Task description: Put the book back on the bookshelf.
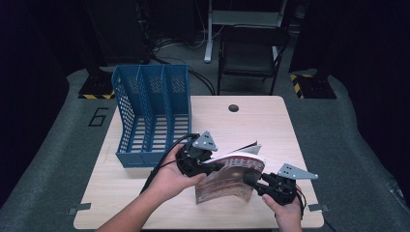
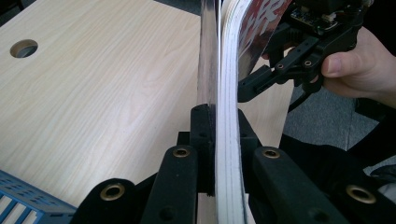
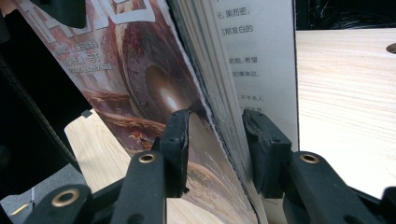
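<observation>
Far left: blue file rack (image 1: pixel 152 113) stands at the table's (image 1: pixel 241 121) back-left corner, slots facing up, prob. where the magazine (image 1: pixel 232 181) ends up. Left gripper (image 1: pixel 205 164) is clamped tight on the magazine's edge; in the left gripper view its jaws pinch the full page stack, w/ no gap. That keeps it upright, off the tabletop. Magazine sits btwn both grippers, front-centre, just right of the rack. Right gripper (image 1: pixel 249 179) is set around the pages' other end, jaws straddling the cover (image 3: pixel 140 84) and most leaves but not fully pressed; one loose page (image 3: pixel 261 60) is outside. Can't tell whether the bottom edge touches wood: hands block it. Cover text too blurred to read.
</observation>
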